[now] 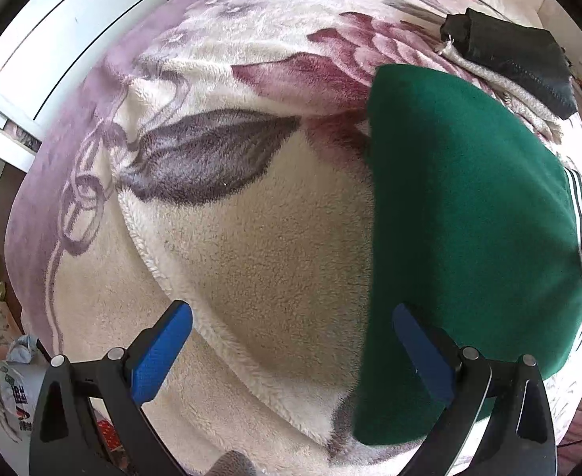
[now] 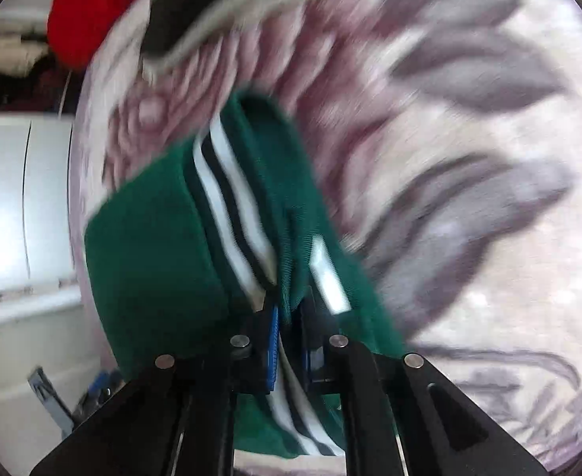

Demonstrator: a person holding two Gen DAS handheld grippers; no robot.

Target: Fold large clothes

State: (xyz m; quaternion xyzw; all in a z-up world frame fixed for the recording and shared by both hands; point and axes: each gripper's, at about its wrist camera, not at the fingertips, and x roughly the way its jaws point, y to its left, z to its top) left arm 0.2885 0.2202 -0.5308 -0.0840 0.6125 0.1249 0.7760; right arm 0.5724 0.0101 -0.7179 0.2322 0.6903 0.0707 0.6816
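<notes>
Your right gripper pinches the green garment over a floral fleece blanket; left gripper fingers spread beside white cabinets.

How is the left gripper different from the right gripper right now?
The left gripper stands open with nothing between its blue pads; the right gripper is shut on the green garment at its striped band. The left hangs over the floral blanket beside the garment; the right has the cloth bunched in its grip. Both have black frames and blue pads.

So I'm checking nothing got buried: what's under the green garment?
Only the floral fleece blanket shows around the green garment. Whatever lies beneath it is covered.
</notes>
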